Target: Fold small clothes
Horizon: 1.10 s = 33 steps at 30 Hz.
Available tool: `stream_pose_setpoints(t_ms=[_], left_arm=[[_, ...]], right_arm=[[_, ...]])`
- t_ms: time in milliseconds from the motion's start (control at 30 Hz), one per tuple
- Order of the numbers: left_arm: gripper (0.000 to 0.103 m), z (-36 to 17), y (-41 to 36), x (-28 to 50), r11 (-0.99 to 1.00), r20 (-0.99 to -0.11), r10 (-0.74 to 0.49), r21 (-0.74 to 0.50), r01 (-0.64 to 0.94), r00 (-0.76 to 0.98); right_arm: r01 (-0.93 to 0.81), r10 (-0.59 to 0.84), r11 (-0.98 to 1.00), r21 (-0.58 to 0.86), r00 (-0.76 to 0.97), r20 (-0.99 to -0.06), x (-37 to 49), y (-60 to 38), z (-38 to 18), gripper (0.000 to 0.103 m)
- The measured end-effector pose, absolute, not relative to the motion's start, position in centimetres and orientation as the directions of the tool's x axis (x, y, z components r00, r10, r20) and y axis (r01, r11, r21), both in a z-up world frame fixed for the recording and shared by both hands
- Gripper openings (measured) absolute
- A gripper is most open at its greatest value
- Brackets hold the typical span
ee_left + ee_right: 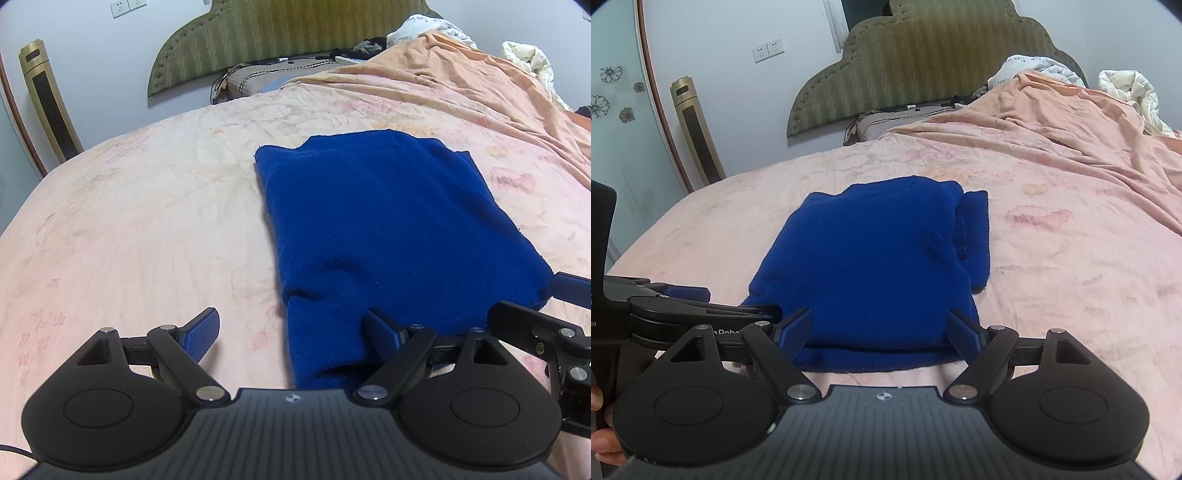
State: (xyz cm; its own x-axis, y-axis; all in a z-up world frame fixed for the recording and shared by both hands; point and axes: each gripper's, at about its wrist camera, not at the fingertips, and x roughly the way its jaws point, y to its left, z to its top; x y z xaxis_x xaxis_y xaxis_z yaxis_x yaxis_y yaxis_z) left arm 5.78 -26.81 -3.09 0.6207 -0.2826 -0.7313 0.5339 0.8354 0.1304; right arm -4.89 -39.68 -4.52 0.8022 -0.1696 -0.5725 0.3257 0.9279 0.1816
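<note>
A dark blue knit garment lies folded into a rough rectangle on the pink bedsheet. My left gripper stands open over its near left corner: the right finger rests on the cloth and the left finger is over bare sheet. From the right wrist, the garment has a folded sleeve along its right side. My right gripper stands open astride the near hem, with a finger near each corner and nothing pinched. The two grippers are side by side, almost touching.
A peach blanket is bunched across the far right of the bed, with white bedding behind it. A padded green headboard and a gold tower fan stand by the wall. A person's hand shows at the lower left.
</note>
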Motion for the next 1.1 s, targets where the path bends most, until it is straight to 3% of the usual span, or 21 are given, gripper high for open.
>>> stream_pose_setpoints(t_ms=[1100], left_arm=[[0.086, -3.53, -27.1, 5.5, 0.832, -0.734, -0.28, 0.137, 0.538, 0.619]], right_arm=[[0.329, -0.166, 0.925, 0.19, 0.8, -0.576, -5.13, -39.57, -5.05, 0.085]])
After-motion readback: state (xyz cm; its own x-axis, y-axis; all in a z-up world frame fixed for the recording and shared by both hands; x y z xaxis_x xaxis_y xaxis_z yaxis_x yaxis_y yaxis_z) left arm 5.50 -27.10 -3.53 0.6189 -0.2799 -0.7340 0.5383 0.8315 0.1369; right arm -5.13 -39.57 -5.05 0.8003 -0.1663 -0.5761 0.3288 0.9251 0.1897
